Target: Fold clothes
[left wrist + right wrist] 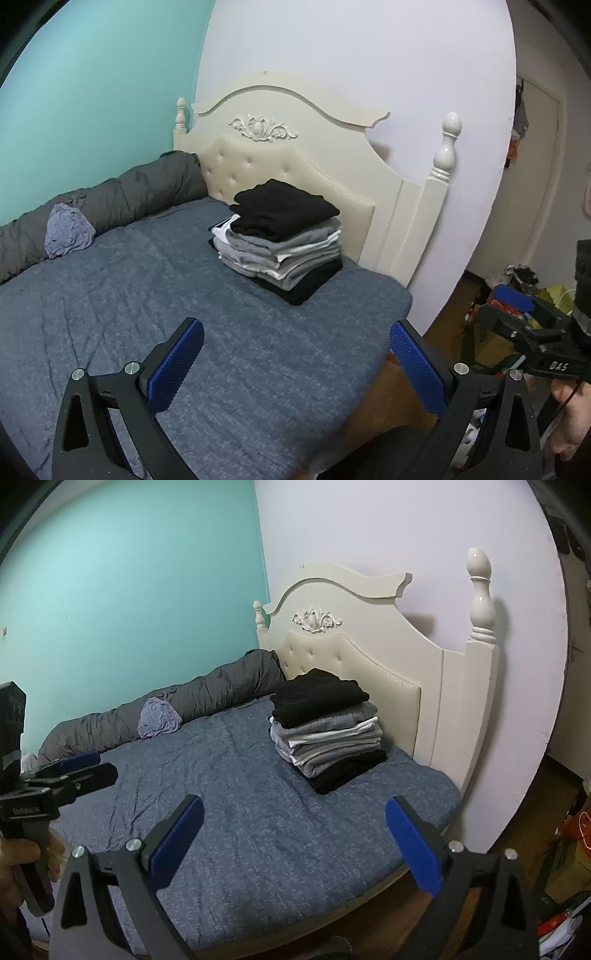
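A stack of folded clothes (280, 240), black on top, grey and white below, black at the bottom, sits on the blue bed (147, 314) near the headboard. A crumpled lavender garment (68, 230) lies at the far side against a rolled grey duvet (110, 203). My left gripper (295, 334) hovers open over the near part of the bed, nothing between its blue pads. My right gripper (293, 812) is likewise open and empty above the bed (240, 794), with the stack (325, 731) and the lavender garment (159, 718) ahead of it.
A cream headboard (295, 155) with posts stands behind the stack. Teal and white walls meet behind the bed. Cluttered items (517, 288) sit on the wooden floor at the right, near a doorway. The right gripper also shows at the edge (535, 321), with the left gripper at the edge (74, 771).
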Demonstrator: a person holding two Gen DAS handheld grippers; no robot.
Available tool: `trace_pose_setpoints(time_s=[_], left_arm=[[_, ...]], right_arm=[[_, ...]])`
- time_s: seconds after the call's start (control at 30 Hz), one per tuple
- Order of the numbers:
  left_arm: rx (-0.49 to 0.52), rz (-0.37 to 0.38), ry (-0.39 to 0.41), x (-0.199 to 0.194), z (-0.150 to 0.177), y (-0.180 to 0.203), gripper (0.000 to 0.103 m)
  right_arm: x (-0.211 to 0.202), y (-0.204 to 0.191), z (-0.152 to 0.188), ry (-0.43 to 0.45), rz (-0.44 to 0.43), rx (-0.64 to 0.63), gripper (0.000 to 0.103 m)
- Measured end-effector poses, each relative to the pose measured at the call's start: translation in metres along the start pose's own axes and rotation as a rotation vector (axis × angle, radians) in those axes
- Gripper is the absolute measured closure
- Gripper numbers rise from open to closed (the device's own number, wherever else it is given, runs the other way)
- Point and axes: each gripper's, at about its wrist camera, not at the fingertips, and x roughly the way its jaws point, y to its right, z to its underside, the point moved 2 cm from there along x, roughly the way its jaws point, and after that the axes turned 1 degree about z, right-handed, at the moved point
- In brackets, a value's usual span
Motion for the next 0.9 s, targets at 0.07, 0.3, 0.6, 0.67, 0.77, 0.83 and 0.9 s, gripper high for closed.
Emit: trace_pose_setpoints(time_s=[0.07,0.3,0.6,0.67,0.77,0.83,0.9], left_arm=[[-0.001,0.004,0.001,0.0,0.002,0.001,0.0],[-0.01,0.002,0.001,-0.001,0.007,0.001,0.0],[-0.007,-0.024,-0.008,-0.003,0.011,0.0,0.0],[-0.006,-0.022,-0.011,-0.003,0.012,0.0,0.0],[-0.003,-0.019,-0.014,-0.004,0.013,0.002,0.0],[0.002,-0.016,-0.015,-0.004,0.013,0.004,0.0],[0.005,-0.011,-0.015,-0.004,0.014,0.005,0.0]], right_arm=[[-0.001,0.0,0.001,0.002,-0.001,0.003,0.003],[-0.002,-0.002,0.002,0.005,-0.006,0.003,0.002],[-0.006,-0.004,0.004,0.016,0.001,-0.011,0.002],[-0.006,-0.005,0.004,0.017,0.002,-0.013,0.002],[-0.006,-0.005,0.005,0.016,0.003,-0.013,0.002],[-0.005,-0.004,0.005,0.011,0.003,-0.012,0.002],[-0.005,-0.004,0.006,0.01,0.006,-0.012,0.002]])
